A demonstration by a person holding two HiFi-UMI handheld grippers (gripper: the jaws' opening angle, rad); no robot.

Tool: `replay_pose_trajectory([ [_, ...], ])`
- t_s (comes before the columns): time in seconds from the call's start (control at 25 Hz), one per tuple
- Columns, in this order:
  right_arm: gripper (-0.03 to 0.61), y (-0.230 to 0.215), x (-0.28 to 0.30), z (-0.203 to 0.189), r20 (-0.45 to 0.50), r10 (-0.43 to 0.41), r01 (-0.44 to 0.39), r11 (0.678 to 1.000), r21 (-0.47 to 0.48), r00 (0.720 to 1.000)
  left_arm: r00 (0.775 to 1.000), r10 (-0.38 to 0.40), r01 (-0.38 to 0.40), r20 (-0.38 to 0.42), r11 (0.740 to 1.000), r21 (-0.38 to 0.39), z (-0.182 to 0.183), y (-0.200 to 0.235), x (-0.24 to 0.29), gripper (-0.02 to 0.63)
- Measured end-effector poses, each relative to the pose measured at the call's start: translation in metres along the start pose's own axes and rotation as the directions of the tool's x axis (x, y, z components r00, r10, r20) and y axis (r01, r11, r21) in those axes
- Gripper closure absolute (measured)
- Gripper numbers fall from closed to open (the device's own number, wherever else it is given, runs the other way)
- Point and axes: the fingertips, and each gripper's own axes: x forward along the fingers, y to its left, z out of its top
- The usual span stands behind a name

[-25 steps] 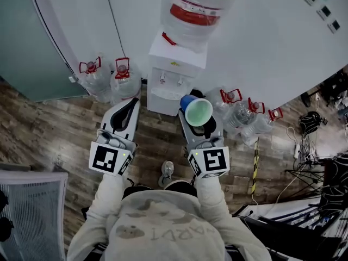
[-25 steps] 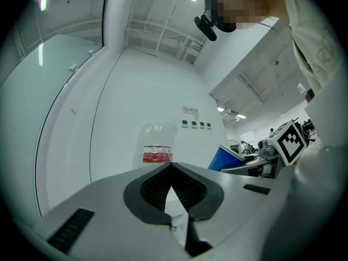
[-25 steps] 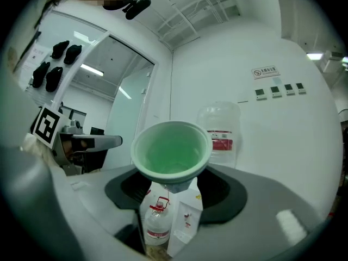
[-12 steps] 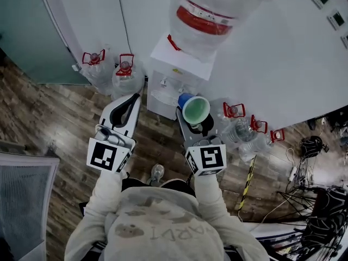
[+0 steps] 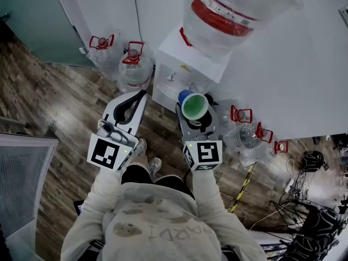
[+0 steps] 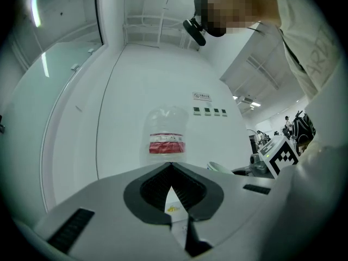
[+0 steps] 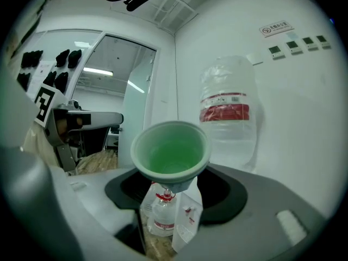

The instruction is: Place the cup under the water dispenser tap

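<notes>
In the head view my right gripper (image 5: 196, 113) is shut on a cup (image 5: 194, 106) that is green inside and blue outside. The cup stands upright between the jaws (image 7: 171, 154). It is close in front of the white water dispenser (image 5: 187, 64), just right of its taps (image 5: 174, 79). A big clear bottle (image 5: 234, 10) with a red label sits on top of the dispenser. My left gripper (image 5: 133, 99) is level beside the right one, shut with nothing in it. Its tips meet in the left gripper view (image 6: 171, 165), pointing at the bottle (image 6: 166, 135).
Spare water jugs with red handles stand on the wood floor left (image 5: 133, 69) and right (image 5: 242, 129) of the dispenser. A white wall is behind it and a glass partition (image 5: 32, 20) to the left. A mesh chair (image 5: 22, 189) and cables (image 5: 315, 222) lie at the sides.
Both grippers have moved forward toward the dispenser, which now sits closer to their tips. The cup stays in the right gripper. The left gripper stays shut.
</notes>
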Motion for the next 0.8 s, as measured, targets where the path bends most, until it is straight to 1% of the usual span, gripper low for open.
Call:
replay_pose_trajectory([
  [0.12, 0.308, -0.004, 0.016, -0.019, -0.025, 0.009, -0.008, 1.0, 0.02, 1.0, 0.999, 0.023, -0.024, -0.036, 0.999, -0.026, -0.015, 0.008, 0.006, 0.609],
  [0.24, 0.308, -0.009, 0.033, -0.037, -0.05, 0.014, -0.013, 0.999, 0.033, 0.999, 0.998, 0.029, -0.031, -0.056, 0.999, -0.028, -0.028, 0.016, 0.015, 0.609],
  [0.36, 0.308, -0.015, 0.051, -0.057, -0.075, 0.019, -0.015, 0.999, 0.044, 0.997, 0.996, 0.041, -0.046, -0.075, 0.997, -0.067, -0.041, 0.025, 0.026, 0.609],
  [0.68, 0.308, -0.026, 0.094, -0.118, -0.137, 0.01, 0.0, 0.997, 0.074, 0.991, 0.993, 0.022, -0.033, -0.118, 0.995, -0.096, -0.086, 0.041, 0.049, 0.609],
  [0.8, 0.308, -0.031, 0.107, -0.143, -0.157, 0.003, 0.012, 0.996, 0.093, 0.988, 0.991, 0.002, -0.017, -0.137, 0.994, -0.109, -0.106, 0.043, 0.057, 0.609],
])
